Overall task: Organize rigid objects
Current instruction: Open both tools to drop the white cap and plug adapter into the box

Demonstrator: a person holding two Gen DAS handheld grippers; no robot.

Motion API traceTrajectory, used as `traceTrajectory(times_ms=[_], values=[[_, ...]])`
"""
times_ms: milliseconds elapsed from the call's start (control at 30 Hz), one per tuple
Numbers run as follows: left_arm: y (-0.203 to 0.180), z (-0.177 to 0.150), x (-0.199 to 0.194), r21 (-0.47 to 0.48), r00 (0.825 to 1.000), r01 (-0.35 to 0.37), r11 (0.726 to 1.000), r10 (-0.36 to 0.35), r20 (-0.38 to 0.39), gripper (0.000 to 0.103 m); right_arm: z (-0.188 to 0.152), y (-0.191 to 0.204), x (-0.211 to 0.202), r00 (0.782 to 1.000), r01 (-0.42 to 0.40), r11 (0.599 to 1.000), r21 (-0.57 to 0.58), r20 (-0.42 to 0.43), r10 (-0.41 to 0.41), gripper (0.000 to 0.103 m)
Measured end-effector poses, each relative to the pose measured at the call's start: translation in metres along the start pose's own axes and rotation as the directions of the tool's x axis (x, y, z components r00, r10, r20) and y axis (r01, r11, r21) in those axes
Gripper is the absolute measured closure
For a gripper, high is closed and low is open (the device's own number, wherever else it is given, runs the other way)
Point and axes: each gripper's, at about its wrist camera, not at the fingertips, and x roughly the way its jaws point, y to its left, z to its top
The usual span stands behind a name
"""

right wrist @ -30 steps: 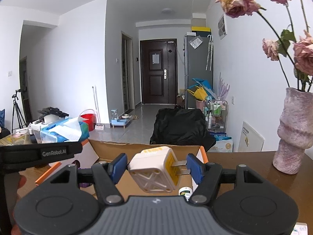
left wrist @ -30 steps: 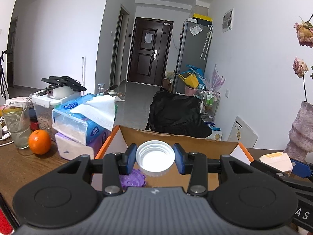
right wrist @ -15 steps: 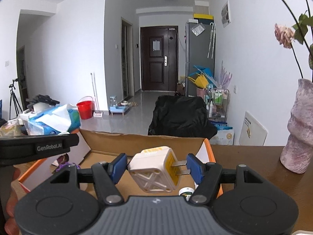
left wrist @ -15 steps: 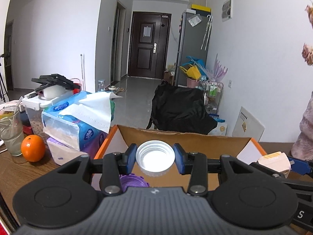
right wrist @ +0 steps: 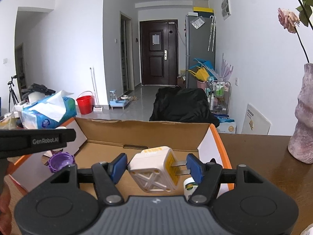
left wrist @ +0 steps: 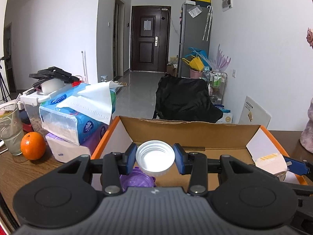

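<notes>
Left hand-held gripper (left wrist: 155, 157) clamps our white cap (left wrist: 155, 158) | right hand-held gripper (right wrist: 156, 169) clamps plug adapter (right wrist: 156, 171), prongs sideways | cardboard box (right wrist: 148, 132) directly below/ahead of both.

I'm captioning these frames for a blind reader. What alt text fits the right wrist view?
The right gripper holds a white plug adapter over an open cardboard box on a wooden table, one pad against its metal prongs. A purple cap lies inside the box; a pink vase stands to the right.
</notes>
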Motion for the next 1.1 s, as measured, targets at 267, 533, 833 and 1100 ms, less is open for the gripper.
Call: traceTrajectory(times_ms=[267, 533, 833, 1100], values=[[0.002, -0.001, 0.001, 0.009, 0.999, -0.032, 0.999, 0.032, -0.014, 0.024, 0.0, 0.003, 0.001, 1.0, 0.005, 1.0, -0.021, -0.02, -0.005, 0.029], [0.009, 0.003, -0.008, -0.017, 0.998, -0.057, 0.998, 0.058, 0.035, 0.0, 0.002, -0.003, -0.005, 0.999, 0.033, 0.999, 0.012, 0.009, -0.033, 0.0], [0.013, 0.005, -0.007, -0.049, 0.998, -0.053, 0.997, 0.054, 0.012, 0.0, 0.005, -0.005, -0.011, 0.999, 0.04, 0.999, 0.006, 0.014, -0.04, 0.0], [0.015, 0.012, -0.025, -0.053, 0.999, -0.031, 0.998, 0.033, 0.037, 0.0, 0.014, -0.003, -0.033, 0.998, 0.062, 0.998, -0.009, 0.03, -0.061, 0.0]])
